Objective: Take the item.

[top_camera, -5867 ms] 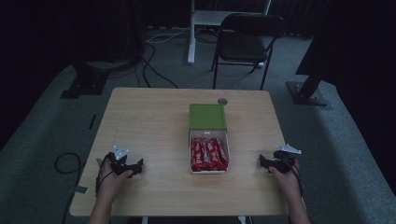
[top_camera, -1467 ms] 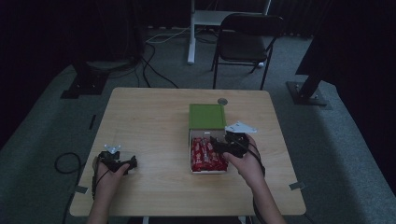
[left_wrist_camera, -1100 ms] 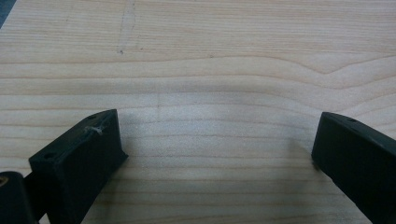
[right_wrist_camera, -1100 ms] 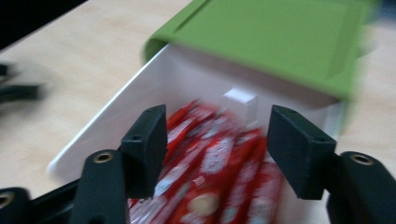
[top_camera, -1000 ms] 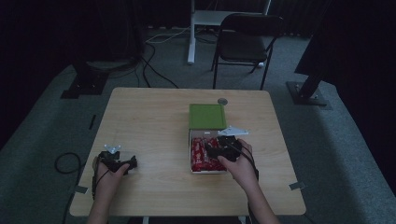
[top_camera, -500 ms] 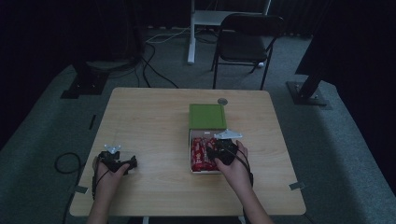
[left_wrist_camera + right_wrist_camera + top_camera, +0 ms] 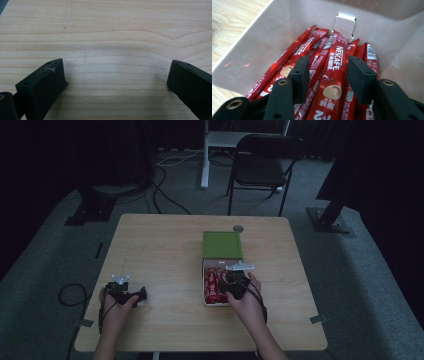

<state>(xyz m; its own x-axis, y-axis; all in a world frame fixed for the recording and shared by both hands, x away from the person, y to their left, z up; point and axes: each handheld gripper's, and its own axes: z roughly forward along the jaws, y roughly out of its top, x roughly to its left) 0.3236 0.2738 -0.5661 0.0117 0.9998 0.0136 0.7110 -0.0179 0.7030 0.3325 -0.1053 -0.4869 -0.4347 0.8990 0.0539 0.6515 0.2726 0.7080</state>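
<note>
An open white box (image 7: 204,292) with a green lid (image 7: 222,245) folded back sits right of the table's middle. It holds several red Nescafe coffee sticks (image 7: 214,285). My right gripper (image 7: 229,285) reaches down into the box. In the right gripper view its jaws have just been closing and the gripper (image 7: 327,62) straddles one red stick (image 7: 334,70); the right pad is at its edge, the left pad stands a little off. My left gripper (image 7: 141,295) rests at the front left, wide open (image 7: 117,72) over bare wood.
The wooden table (image 7: 165,250) has a small round grey disc (image 7: 238,228) near its far edge. A black chair (image 7: 265,155) and a white stand leg (image 7: 204,155) are on the carpet beyond. The box's white walls (image 7: 262,45) close in around the right jaws.
My right hand came from the table's front right to the box and sank among the sticks, drifting slightly left in the last second. The left hand kept still.
</note>
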